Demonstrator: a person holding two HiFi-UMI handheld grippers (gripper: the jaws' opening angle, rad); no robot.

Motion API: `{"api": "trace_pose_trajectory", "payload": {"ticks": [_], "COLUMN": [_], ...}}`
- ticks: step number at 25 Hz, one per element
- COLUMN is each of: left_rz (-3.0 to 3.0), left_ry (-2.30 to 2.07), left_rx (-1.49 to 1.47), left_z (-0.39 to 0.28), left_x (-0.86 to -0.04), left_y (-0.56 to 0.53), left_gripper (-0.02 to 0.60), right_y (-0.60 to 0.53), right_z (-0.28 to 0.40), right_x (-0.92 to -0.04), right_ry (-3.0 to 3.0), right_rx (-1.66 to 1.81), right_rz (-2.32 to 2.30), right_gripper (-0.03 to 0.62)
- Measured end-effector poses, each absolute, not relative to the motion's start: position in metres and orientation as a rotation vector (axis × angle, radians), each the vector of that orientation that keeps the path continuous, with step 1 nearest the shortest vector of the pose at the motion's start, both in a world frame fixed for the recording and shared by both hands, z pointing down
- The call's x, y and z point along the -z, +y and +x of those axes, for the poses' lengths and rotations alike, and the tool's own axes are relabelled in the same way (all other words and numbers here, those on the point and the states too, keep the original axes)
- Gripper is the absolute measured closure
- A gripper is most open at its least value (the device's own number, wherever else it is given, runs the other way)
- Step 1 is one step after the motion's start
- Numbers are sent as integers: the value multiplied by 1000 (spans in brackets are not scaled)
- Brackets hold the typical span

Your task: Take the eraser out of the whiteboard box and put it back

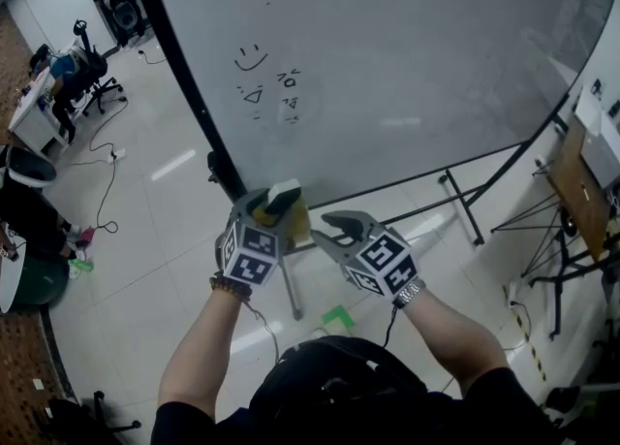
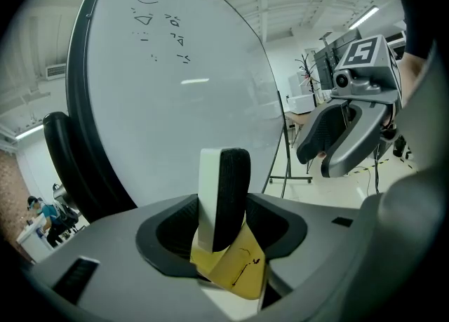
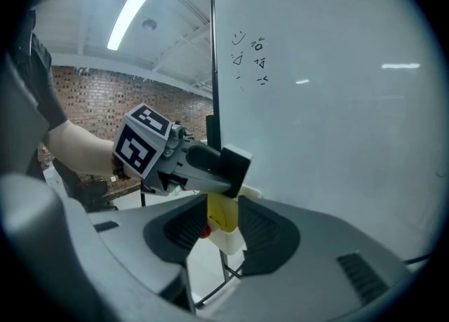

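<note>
Our left gripper [image 1: 272, 205] has its fingers clamped on the eraser [image 2: 223, 198], which stands upright between them. Its white back faces one finger and its black felt faces the other, and its upper half rises clear above the fingertips. The eraser's lower end comes down to the yellow box [image 2: 237, 270] just under those fingers; we cannot tell whether it already sits inside. Our right gripper [image 1: 322, 227] is beside the left one, level with it. Its fingers are released and spread, with nothing grasped. Seen along them, the box lies past the fingertips, in line with the gap, and the eraser shows above it at the tips of the left fingers. Beyond both pairs of fingers stands the whiteboard [image 1: 407, 65], with a few dark scribbles [image 1: 263, 79] well above the eraser. Under the fingers is a pale tiled floor [image 1: 165, 239]
</note>
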State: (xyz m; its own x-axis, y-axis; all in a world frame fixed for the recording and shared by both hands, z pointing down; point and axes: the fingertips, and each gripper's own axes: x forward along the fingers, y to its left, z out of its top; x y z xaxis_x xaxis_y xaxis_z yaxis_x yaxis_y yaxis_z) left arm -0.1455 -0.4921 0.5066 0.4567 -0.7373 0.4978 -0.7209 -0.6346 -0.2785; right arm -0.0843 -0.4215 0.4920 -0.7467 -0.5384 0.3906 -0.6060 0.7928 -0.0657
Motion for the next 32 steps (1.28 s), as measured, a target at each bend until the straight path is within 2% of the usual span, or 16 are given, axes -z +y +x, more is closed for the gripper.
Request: {"api": "trace_pose_trajectory", "payload": {"ticks": [4,27,32], "left_rz": [-2658,-2671,-2669], "left_ry": [1350,1436,1470], "left_rx": [914,895,888], "left_z": [-148,-149,-148], "left_x": [-506,-502,-501], "left_y": [-494,-451,-432], "left_gripper": [333,333,360], "right_y": [-422,-383,-366], "right_z": [-85,-82,-78], "right_x": [-493,-484,-482], "right_ry": [-2628,-2644,-2652], "right_rx": [-270,-244,-233], "right_rz": [870,833,817], "right_gripper": [430,430,437]}}
